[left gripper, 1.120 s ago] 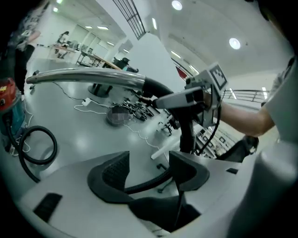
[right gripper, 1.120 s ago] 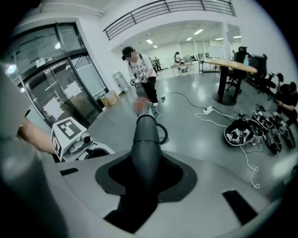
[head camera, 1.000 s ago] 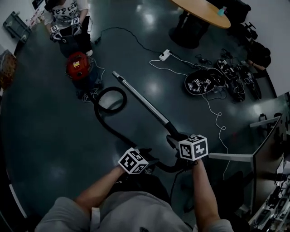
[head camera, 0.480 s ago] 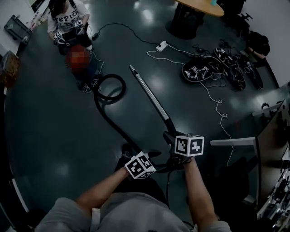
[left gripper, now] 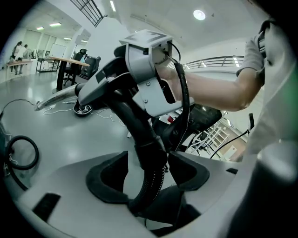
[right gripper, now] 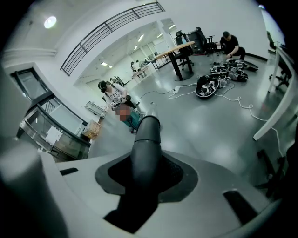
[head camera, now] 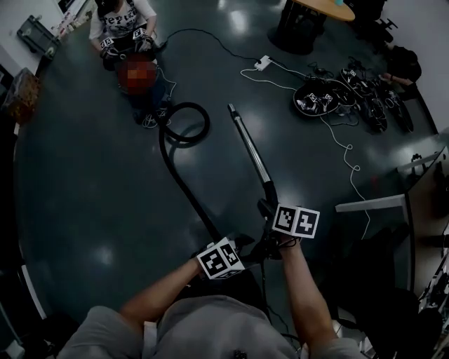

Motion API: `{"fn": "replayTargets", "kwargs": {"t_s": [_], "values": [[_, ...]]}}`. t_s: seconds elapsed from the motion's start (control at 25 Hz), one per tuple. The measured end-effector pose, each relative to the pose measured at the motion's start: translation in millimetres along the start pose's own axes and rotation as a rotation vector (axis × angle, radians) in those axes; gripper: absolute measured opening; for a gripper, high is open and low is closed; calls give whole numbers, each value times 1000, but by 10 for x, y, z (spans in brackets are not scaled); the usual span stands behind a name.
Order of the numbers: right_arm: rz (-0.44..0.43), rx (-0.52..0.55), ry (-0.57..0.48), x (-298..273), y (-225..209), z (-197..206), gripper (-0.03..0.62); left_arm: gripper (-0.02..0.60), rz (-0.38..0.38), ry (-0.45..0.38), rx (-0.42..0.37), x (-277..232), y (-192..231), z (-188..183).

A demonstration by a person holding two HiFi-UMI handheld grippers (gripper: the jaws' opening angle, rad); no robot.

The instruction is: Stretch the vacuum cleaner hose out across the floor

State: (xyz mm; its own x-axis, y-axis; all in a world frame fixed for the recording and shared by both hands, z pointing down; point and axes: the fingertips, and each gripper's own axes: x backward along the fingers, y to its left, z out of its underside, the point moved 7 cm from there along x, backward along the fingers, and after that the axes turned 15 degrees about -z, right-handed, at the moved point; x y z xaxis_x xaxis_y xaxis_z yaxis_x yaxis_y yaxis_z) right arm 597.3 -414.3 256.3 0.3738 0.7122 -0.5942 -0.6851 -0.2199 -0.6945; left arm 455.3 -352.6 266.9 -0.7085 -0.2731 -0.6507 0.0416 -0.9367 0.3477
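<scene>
Vacuum cleaner hose (head camera: 186, 189) loops near a person (head camera: 126, 24); power strip (head camera: 264, 62) lies beyond.

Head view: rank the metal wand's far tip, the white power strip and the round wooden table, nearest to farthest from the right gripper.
From the right gripper:
1. metal wand's far tip: on the floor, up and left of it.
2. white power strip: farther up, among the cables.
3. round wooden table: at the top edge, right of the strip.
</scene>
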Motion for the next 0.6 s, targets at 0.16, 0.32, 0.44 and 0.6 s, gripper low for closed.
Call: {"fn": "replayTargets", "kwargs": {"t_s": [0.16, 0.32, 0.44, 0.6], "values": [[71, -24, -51, -76, 324, 402, 124, 270, -47, -13, -6, 346, -112, 427], [96, -72, -83, -166, 676, 741, 124, 270, -85, -4, 17, 715, -264, 843], [109, -94, -90, -219, 875, 920, 124, 270, -99, -4, -1, 875, -366, 1015], [102, -129, -97, -230, 1048, 1104, 124, 270, -126, -7, -33, 1020, -484, 1169]]}}
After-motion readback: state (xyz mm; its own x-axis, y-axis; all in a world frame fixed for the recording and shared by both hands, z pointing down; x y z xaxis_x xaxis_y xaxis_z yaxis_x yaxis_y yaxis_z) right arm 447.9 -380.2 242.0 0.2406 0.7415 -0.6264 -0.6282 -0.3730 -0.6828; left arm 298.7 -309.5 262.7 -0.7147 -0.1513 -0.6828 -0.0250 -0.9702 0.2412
